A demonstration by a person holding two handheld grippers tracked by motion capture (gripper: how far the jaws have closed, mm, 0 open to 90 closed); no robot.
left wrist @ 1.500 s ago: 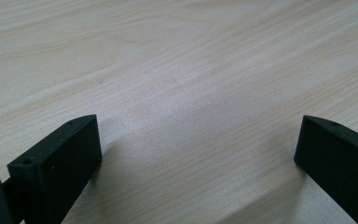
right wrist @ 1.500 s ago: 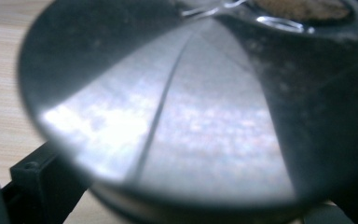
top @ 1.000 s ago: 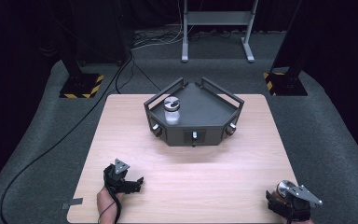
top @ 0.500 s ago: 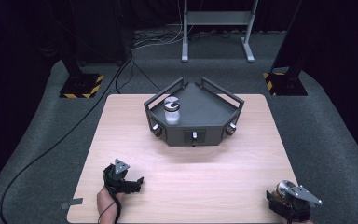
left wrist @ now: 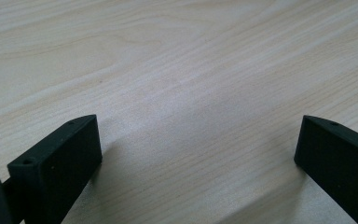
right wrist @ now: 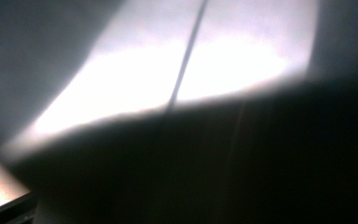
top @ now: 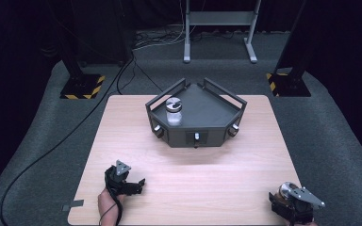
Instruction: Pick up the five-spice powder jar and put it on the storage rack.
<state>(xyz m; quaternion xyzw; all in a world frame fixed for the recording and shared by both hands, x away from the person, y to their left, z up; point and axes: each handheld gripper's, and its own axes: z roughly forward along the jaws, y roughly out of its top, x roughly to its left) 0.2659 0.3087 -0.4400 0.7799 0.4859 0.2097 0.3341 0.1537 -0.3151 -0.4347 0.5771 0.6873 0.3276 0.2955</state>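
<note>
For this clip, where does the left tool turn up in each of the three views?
High view: the left tool sits at lower left on the wooden table, held in a hand.
Left gripper view: its two black jaws rise from the bottom corners, wide apart over bare wood.
Right gripper view: blurred light and dark patches; I cannot make the left tool out there.
Shared landmark: the pale wood tabletop.
</note>
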